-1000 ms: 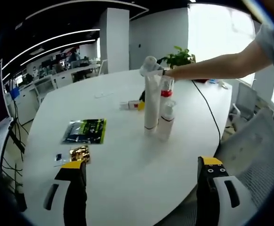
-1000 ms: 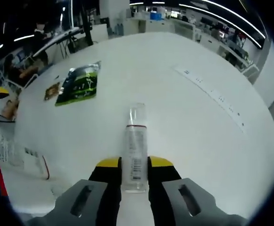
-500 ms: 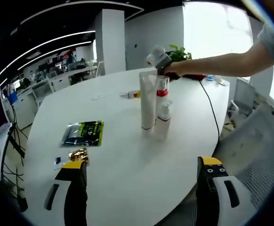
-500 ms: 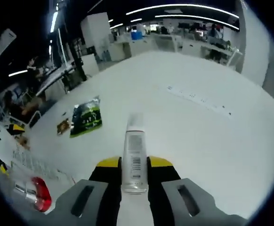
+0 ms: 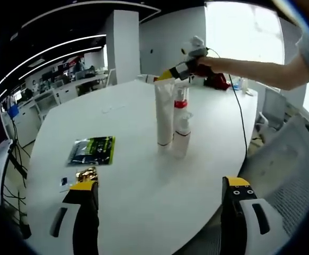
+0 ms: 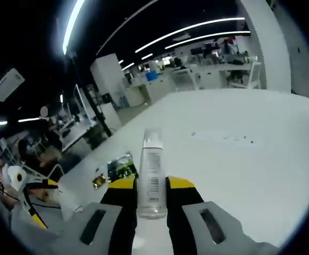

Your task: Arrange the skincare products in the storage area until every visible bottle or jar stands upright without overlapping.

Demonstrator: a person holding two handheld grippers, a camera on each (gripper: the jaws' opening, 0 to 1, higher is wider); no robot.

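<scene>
Three products stand upright together mid-table in the left gripper view: a tall white tube [image 5: 164,114], a white pump bottle [image 5: 182,136] in front of it, and a red-banded bottle [image 5: 180,101] behind. My right gripper [image 5: 182,68] hangs in the air just above them, with a clear bottle [image 5: 149,78] sticking out to the left. In the right gripper view that clear bottle [image 6: 152,170], barcode label up, lies lengthwise between the jaws of my right gripper [image 6: 152,186], which is shut on it. My left gripper [image 5: 160,199] is wide open over the near table edge, holding nothing.
A green sachet [image 5: 93,150] and a small gold packet [image 5: 88,173] lie on the white table [image 5: 144,186] to the left of the products. A black cable [image 5: 238,125] runs along the table's right side. A mesh chair [image 5: 282,170] stands at the right.
My right gripper has risen from table level with the clear bottle and tipped upward, so its view now faces the room. The left gripper has stayed still.
</scene>
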